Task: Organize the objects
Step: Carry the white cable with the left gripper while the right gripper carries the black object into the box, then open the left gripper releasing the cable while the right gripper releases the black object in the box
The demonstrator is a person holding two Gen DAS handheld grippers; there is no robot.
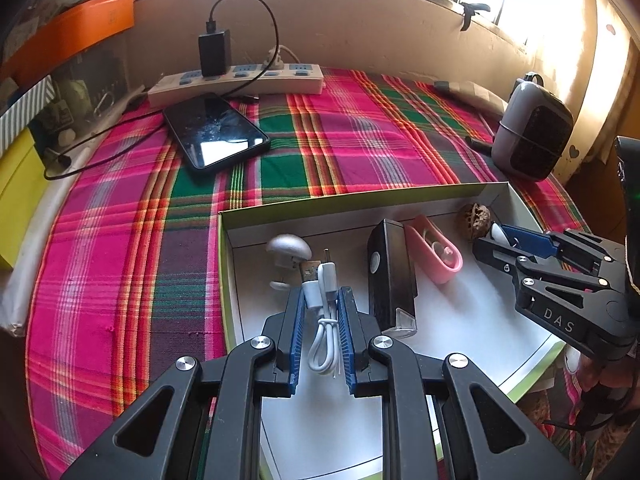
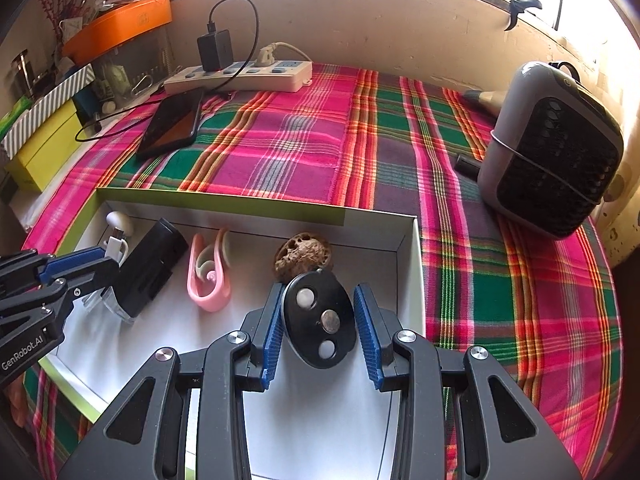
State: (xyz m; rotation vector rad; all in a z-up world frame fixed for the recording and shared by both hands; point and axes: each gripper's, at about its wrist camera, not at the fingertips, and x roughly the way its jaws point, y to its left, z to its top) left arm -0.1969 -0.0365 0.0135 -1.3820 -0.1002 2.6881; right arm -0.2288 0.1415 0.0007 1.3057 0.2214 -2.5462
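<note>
Cable (image 1: 323, 312), white and looped, sits clamped in the left jaws. Only the right view shows the black disc (image 2: 319, 319), three buttons, squeezed in the right jaws, nut (image 2: 303, 256) at twelve o'clock.

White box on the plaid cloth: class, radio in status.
Left claw shut on coiled white USB cable. Right claw holding black oval disc over white box. Nothing blocking.

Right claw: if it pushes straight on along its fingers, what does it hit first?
Probably the walnut. The right claw holds a black oval disc over the white box, and the nut lies just past the disc's far edge. Depth is unclear; angled down, it could reach the box floor first.
</note>
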